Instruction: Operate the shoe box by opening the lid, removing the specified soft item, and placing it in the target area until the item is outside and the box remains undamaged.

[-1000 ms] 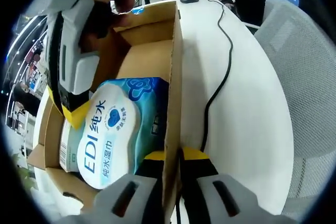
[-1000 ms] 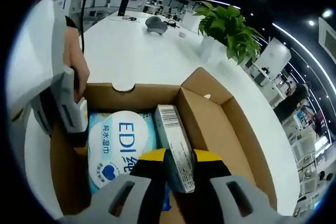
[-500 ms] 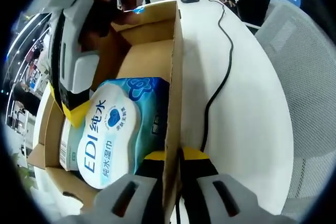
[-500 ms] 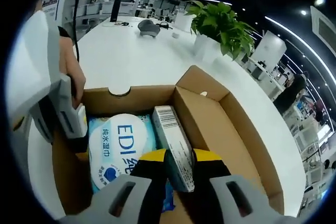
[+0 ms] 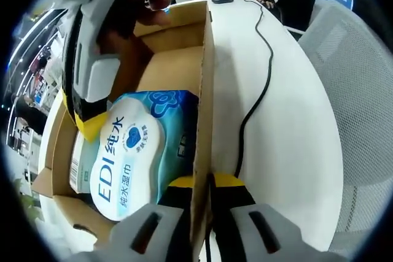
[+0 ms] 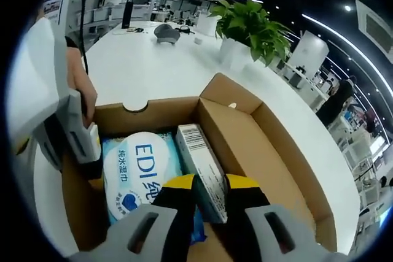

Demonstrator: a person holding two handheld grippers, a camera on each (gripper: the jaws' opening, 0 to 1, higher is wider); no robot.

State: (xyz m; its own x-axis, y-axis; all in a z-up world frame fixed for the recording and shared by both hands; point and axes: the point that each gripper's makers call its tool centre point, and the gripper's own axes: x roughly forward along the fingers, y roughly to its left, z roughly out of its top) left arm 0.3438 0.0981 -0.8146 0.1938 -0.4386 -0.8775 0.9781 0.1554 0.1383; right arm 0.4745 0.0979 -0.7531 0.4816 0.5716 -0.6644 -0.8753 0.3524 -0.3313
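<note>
You are pinching the box (image 5: 206,78) wall with your left gripper (image 5: 198,183). Your right gripper (image 6: 195,183) is clamping the wipes pack (image 6: 142,173) by its edge inside the box; it looks soft, slippery, so grip deep.

Matt cardboard shoe box (image 6: 270,151); glossy plastic wipes pack (image 5: 132,151).

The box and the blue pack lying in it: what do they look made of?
The box looks like plain brown cardboard, matte, with raw cut edges and a folded flap. The blue pack seems to be soft glossy plastic film, printed, with a smooth white oval label or lid on top; light reflects off it. The right gripper is closed on a small carton, likely printed paperboard.
</note>
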